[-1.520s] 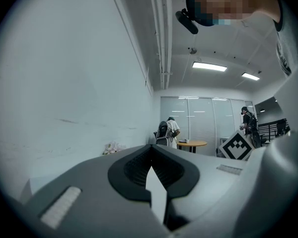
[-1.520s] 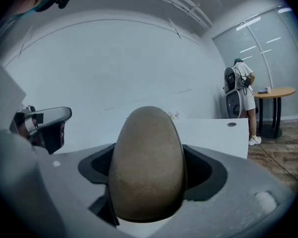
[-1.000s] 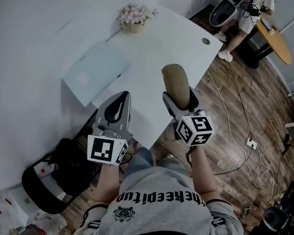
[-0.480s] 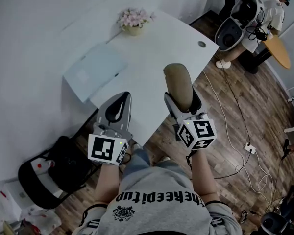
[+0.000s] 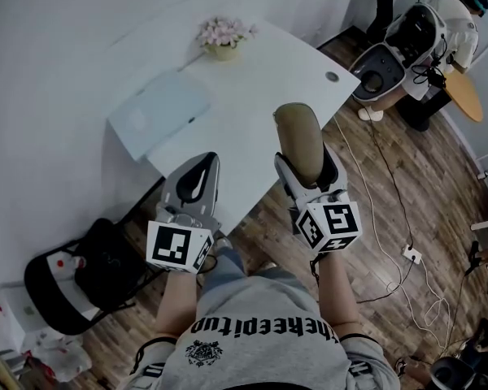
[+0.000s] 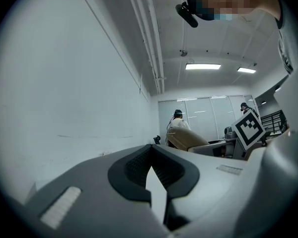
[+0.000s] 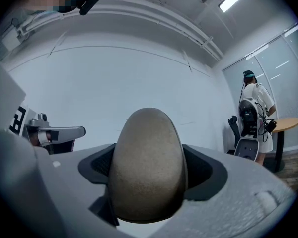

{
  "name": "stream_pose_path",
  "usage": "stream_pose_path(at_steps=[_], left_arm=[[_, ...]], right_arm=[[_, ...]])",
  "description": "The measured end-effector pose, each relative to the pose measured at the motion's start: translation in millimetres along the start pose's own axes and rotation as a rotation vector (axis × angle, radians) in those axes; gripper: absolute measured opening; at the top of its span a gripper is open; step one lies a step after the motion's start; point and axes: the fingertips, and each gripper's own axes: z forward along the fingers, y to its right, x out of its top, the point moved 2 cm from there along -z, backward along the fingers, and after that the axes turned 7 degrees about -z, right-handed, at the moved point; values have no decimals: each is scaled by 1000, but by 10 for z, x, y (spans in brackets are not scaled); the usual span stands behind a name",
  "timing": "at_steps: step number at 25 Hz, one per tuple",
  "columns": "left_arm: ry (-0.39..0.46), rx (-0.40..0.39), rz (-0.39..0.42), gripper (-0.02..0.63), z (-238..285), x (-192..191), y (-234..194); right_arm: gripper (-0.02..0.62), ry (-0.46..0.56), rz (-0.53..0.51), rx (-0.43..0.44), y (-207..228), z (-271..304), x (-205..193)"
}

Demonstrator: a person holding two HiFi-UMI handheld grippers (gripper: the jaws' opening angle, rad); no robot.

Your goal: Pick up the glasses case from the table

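The glasses case (image 5: pixel 298 139) is an oval tan case, held off the white table (image 5: pixel 260 71) over its near edge. My right gripper (image 5: pixel 303 167) is shut on the case's lower end, and the rest sticks out beyond the jaws. In the right gripper view the case (image 7: pixel 148 165) fills the middle between the two dark pads. My left gripper (image 5: pixel 200 169) hovers beside it at the left, shut with nothing between its jaws. The left gripper view shows that gripper (image 6: pixel 151 175) pointing up at a wall and ceiling.
A pot of pink flowers (image 5: pixel 222 37) and a pale blue folder (image 5: pixel 159 112) lie on the table. A black chair with a bag (image 5: pixel 81 270) stands lower left. Cables (image 5: pixel 390 177) run across the wood floor. A person with equipment (image 5: pixel 435 27) stands by a round wooden table (image 5: pixel 464 88).
Both grippers stay almost where they were, the right one still holding the case. The whole view has drifted a little, and the person at the back right has shifted position.
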Motion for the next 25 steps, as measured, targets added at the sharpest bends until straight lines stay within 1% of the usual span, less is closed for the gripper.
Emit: stream_pose_path(at_steps=[8, 25], left_arm=[[12, 15, 7, 18, -67, 34, 202], [19, 41, 18, 18, -130, 33, 401]], right_arm=[[391, 41, -53, 11, 26, -188, 155], [391, 81, -92, 25, 99, -391, 258]])
